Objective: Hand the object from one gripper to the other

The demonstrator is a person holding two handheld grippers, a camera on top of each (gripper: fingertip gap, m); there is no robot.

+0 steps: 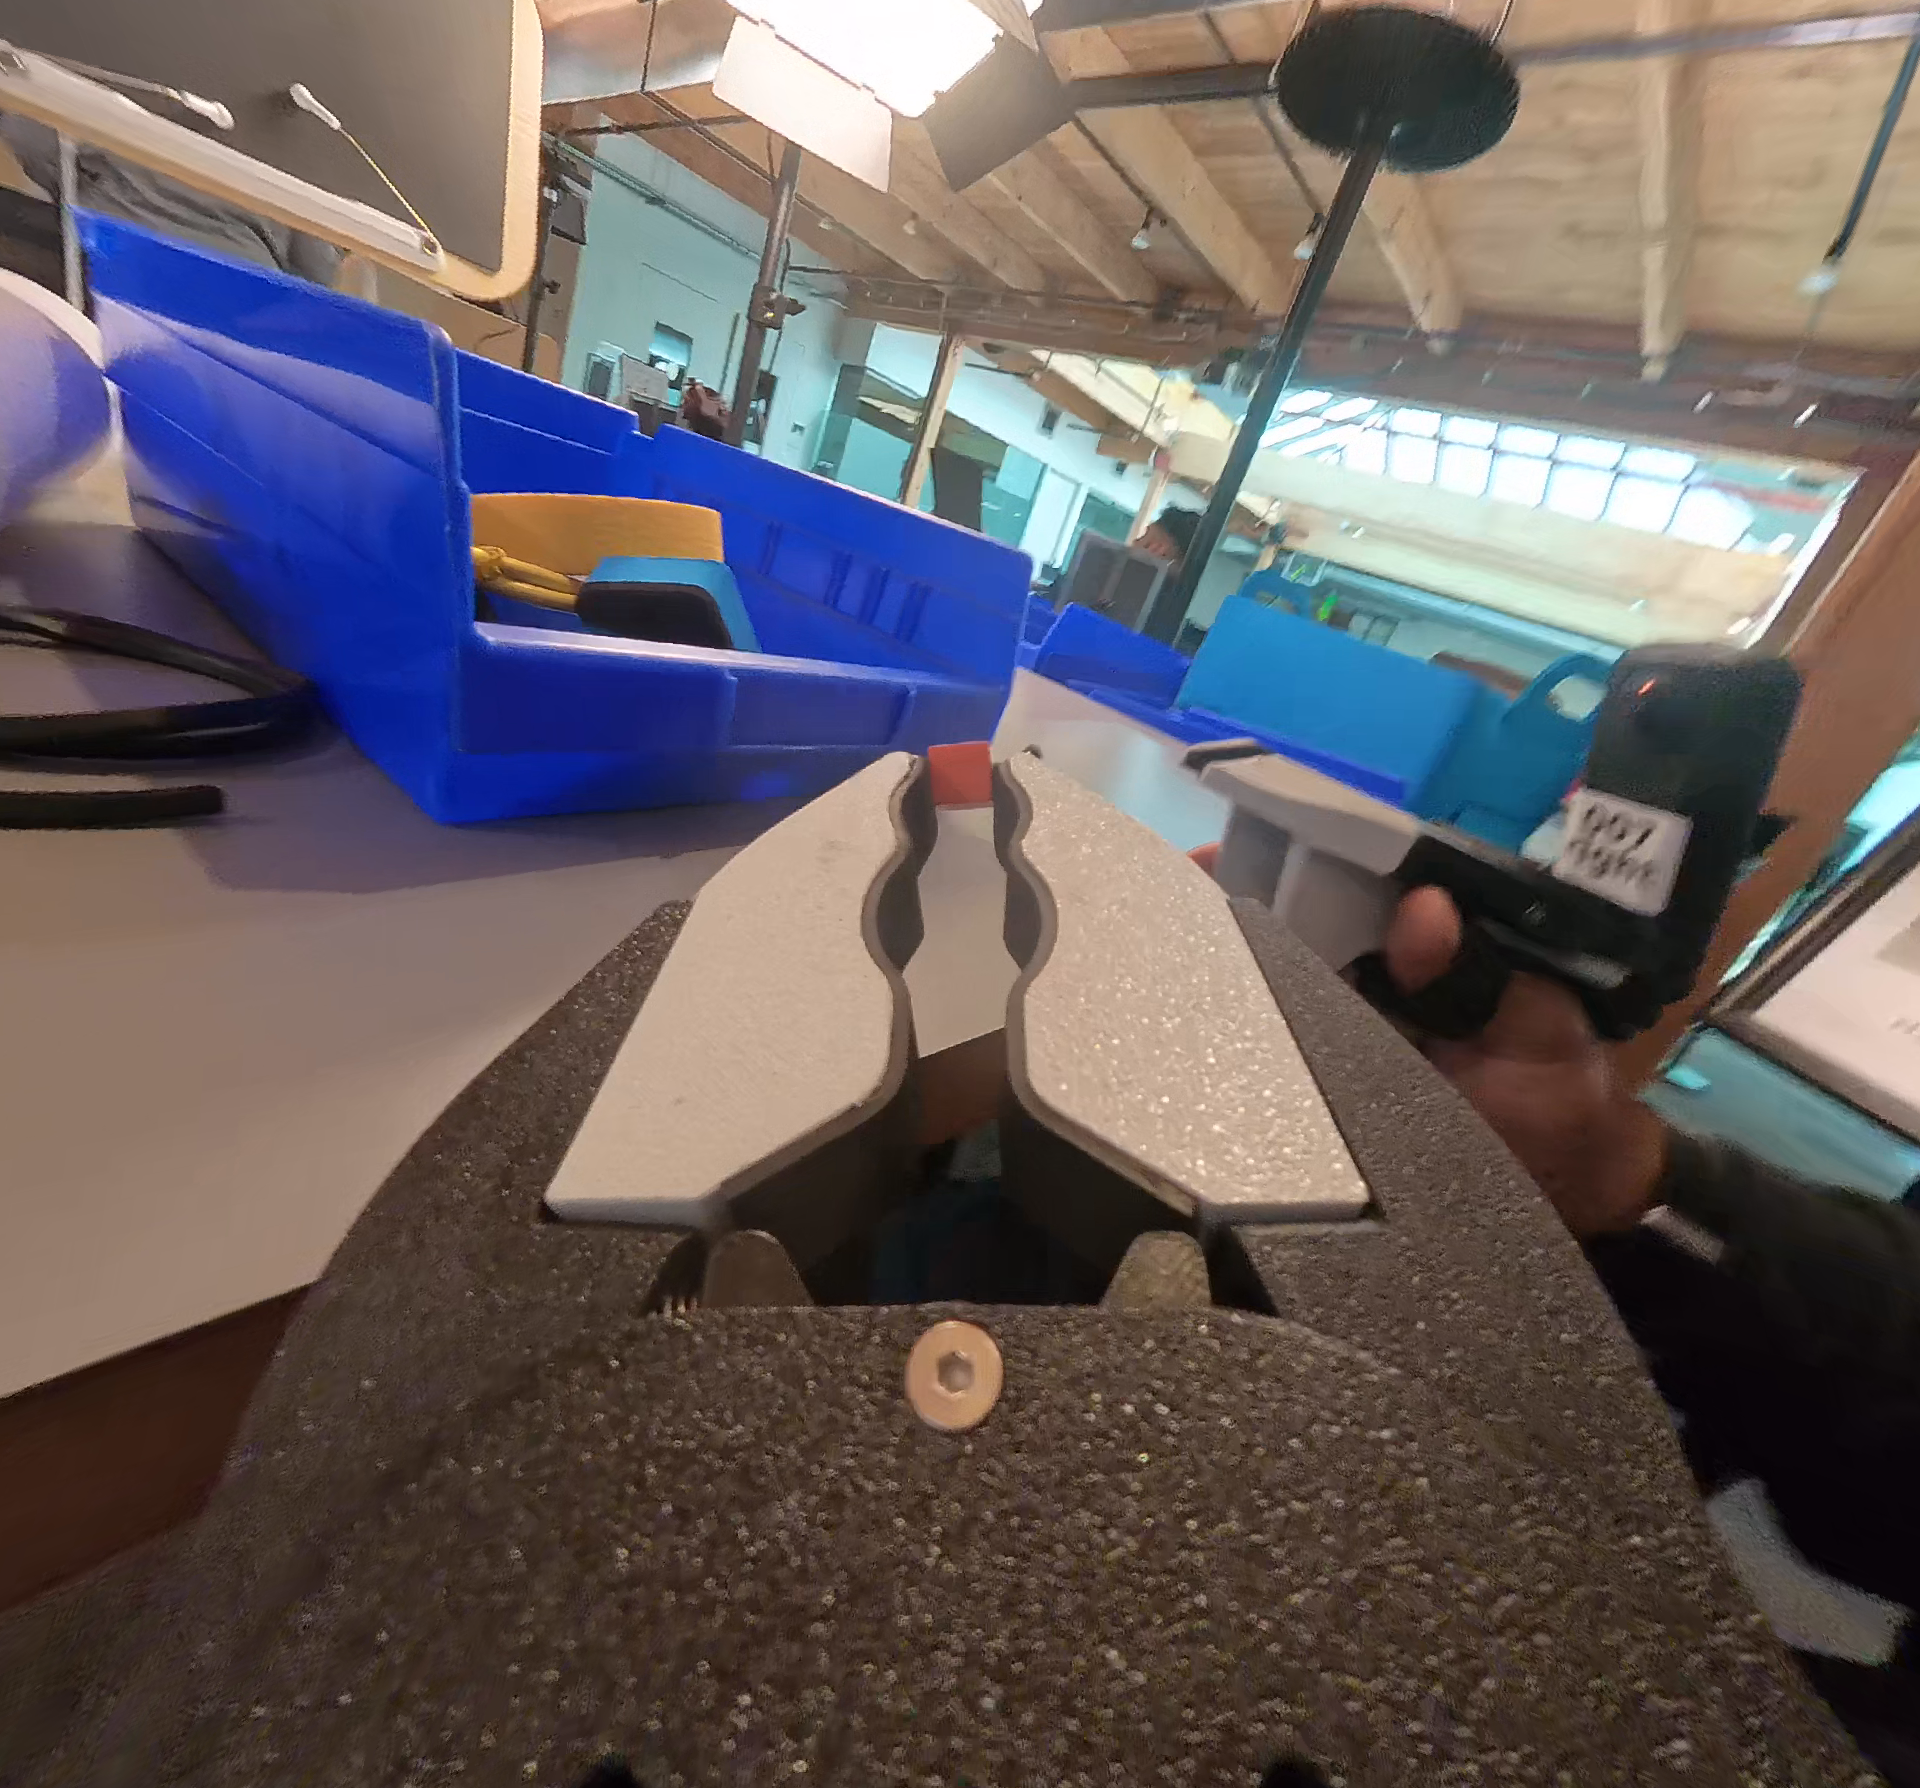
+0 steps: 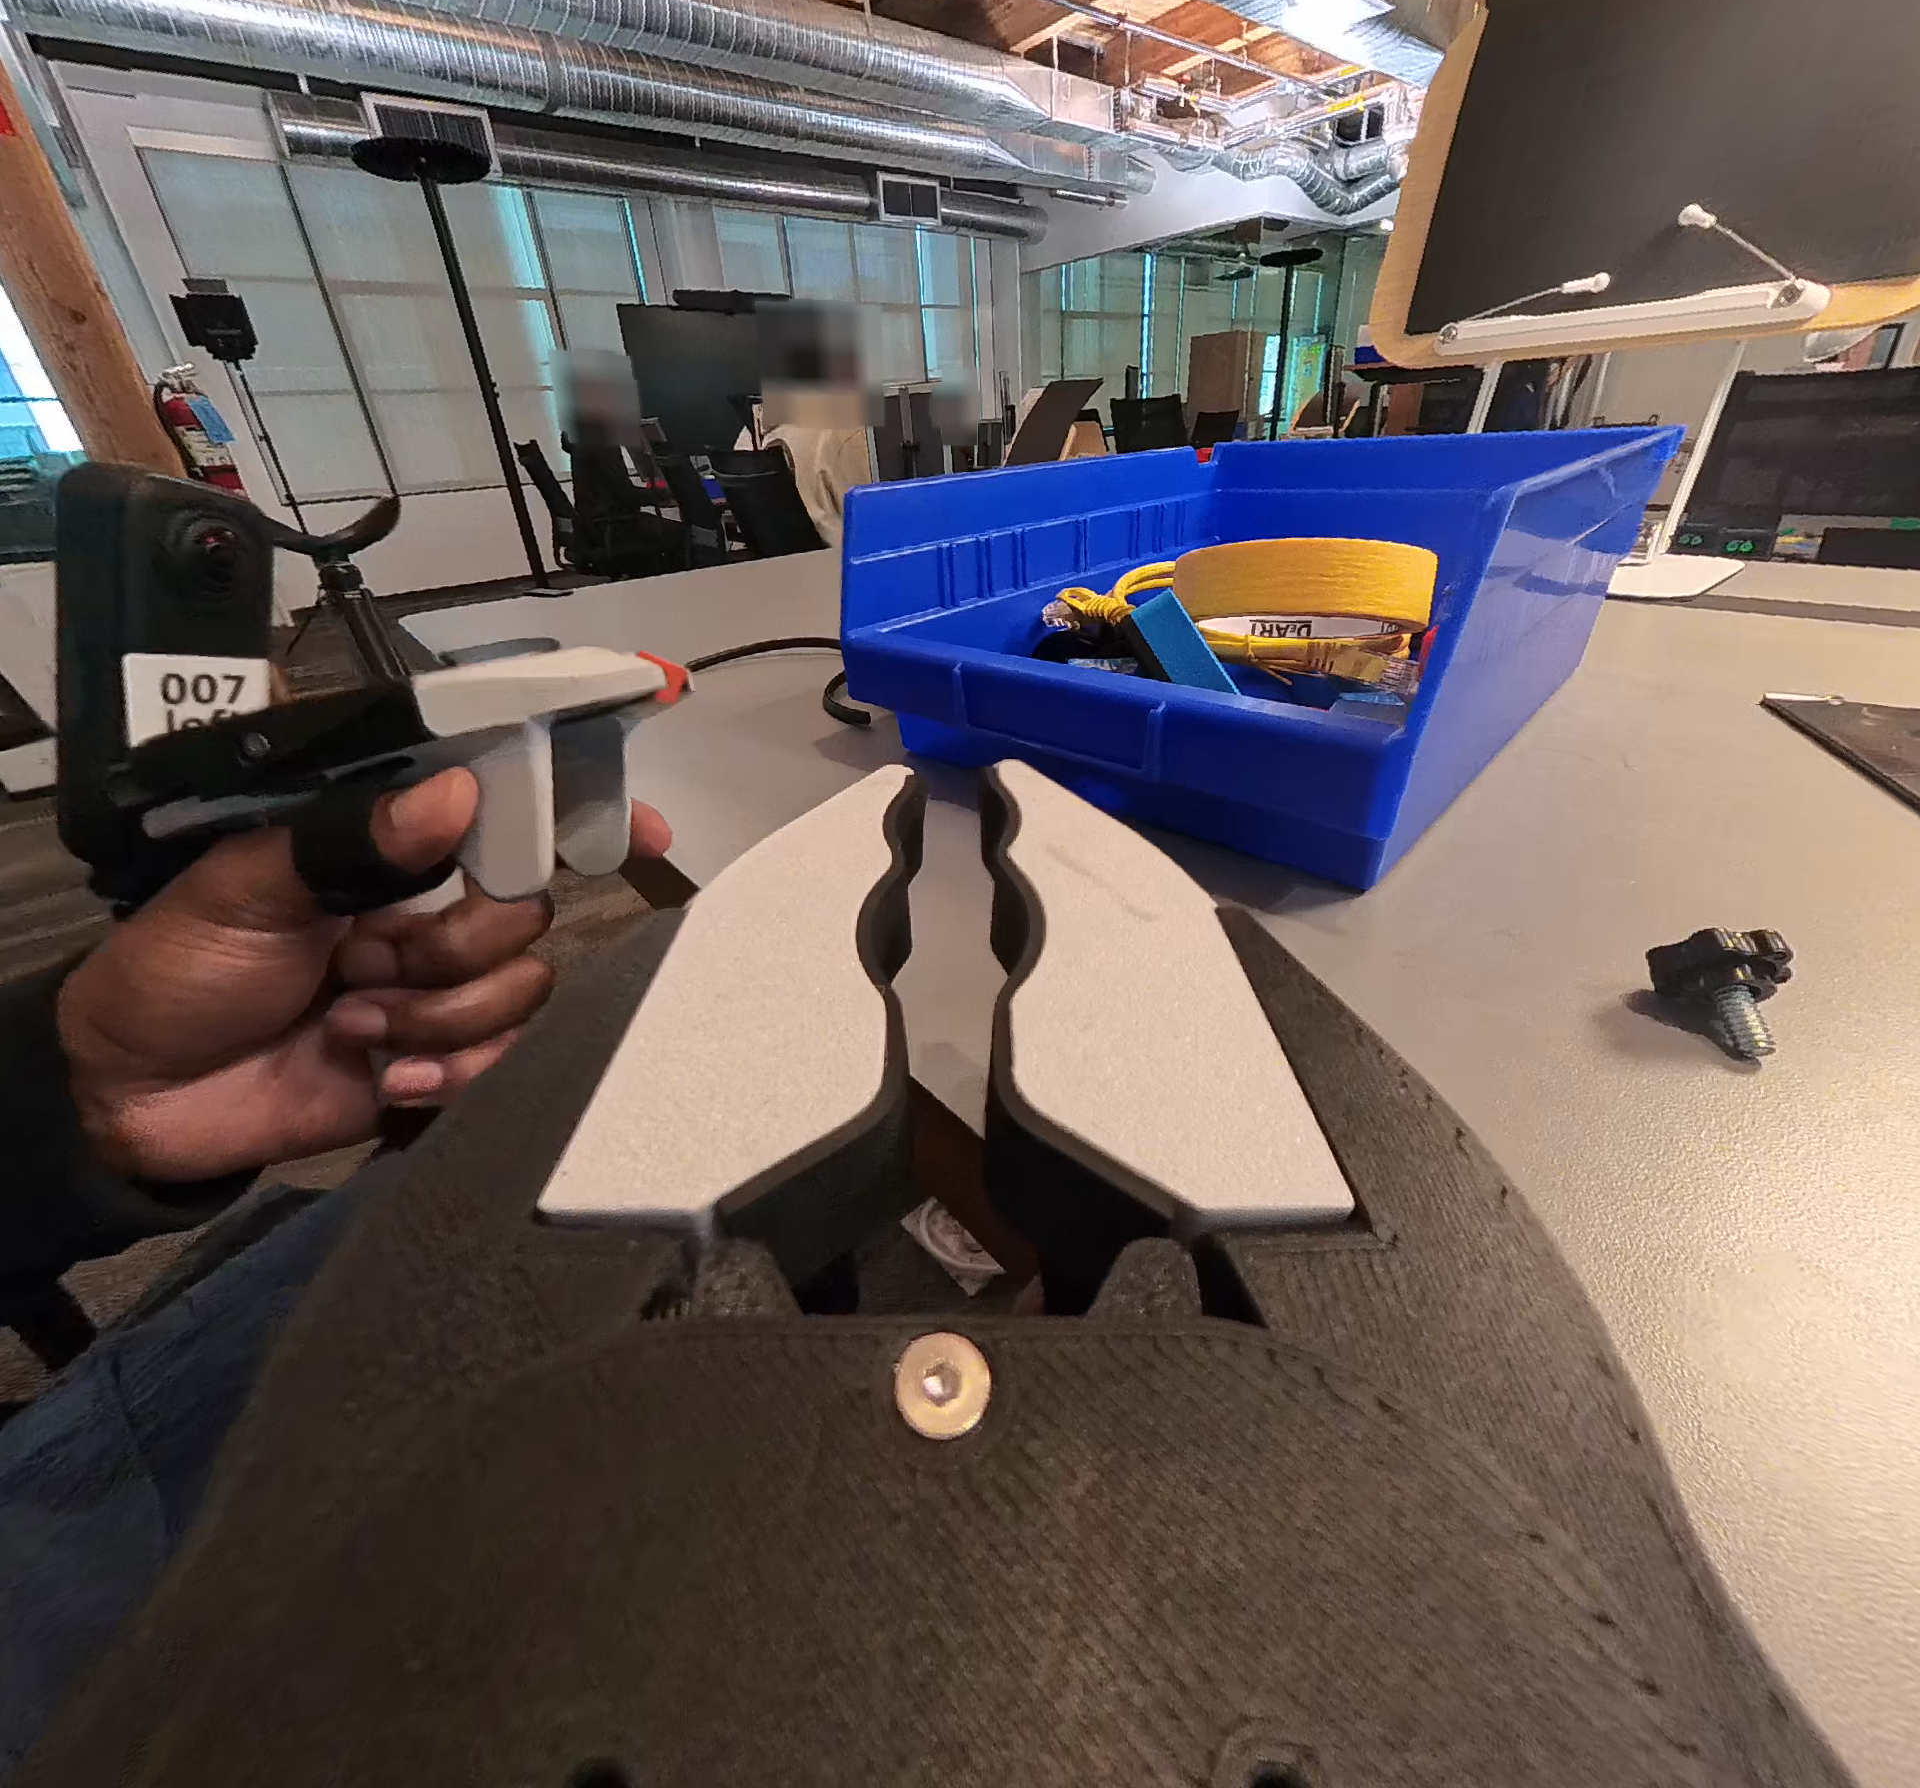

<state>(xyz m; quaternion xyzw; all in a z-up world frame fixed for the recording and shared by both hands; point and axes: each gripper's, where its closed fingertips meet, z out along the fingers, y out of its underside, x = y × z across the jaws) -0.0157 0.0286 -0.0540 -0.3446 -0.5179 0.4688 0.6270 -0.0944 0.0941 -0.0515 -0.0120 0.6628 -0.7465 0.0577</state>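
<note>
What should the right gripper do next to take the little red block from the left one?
Probably swing the right gripper left toward the small red block and line its fingers up around the exposed part. The left gripper pinches the block at its fingertips, while the right one holds nothing, its jaws only slightly apart, and points at the blue bin rather than the block.

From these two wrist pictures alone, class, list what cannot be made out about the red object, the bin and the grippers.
- Red object: left wrist view, only its top shows; the left gripper fingertips hide the rest. Right wrist view: a blurred sliver.
- Blue bin: its front wall and the yellow tape roll hide items beneath.
- Right gripper: left wrist view, side-on, so its gap is unreadable.
- Black knob: outside the left wrist view.
</note>
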